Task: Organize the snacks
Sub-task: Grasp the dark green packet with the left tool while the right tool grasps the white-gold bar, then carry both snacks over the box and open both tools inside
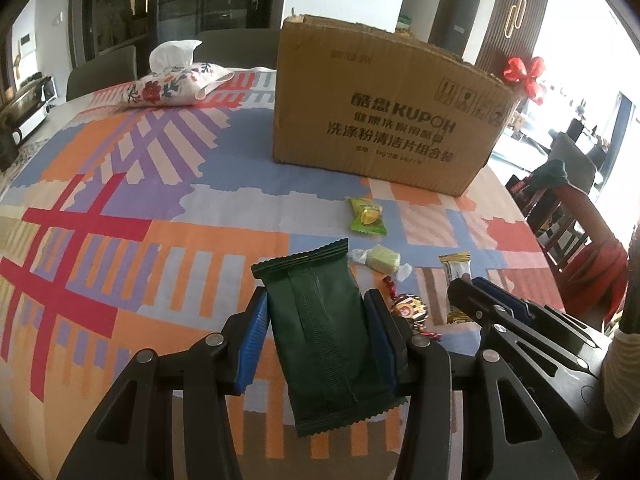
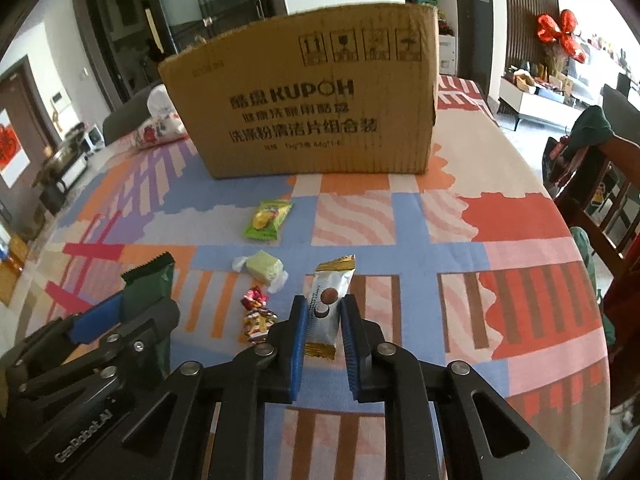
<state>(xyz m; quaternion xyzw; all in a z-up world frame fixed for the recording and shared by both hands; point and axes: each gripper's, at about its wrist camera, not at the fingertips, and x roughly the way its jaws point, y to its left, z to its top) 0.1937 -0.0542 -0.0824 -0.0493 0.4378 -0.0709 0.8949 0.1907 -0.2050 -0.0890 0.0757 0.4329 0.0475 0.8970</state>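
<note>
My left gripper is shut on a dark green snack packet, its blue pads pressing both sides. My right gripper is shut on a white packet with gold ends, which also shows in the left wrist view. On the cloth between them lie a pale green wrapped candy, a red and gold foil candy and a light green packet. The cardboard box stands open-topped behind them. The left gripper and green packet show at the left of the right wrist view.
A patterned cloth covers the table. A floral tissue pack lies at the back left. Wooden chairs stand at the table's right edge. A red bow hangs at the back right.
</note>
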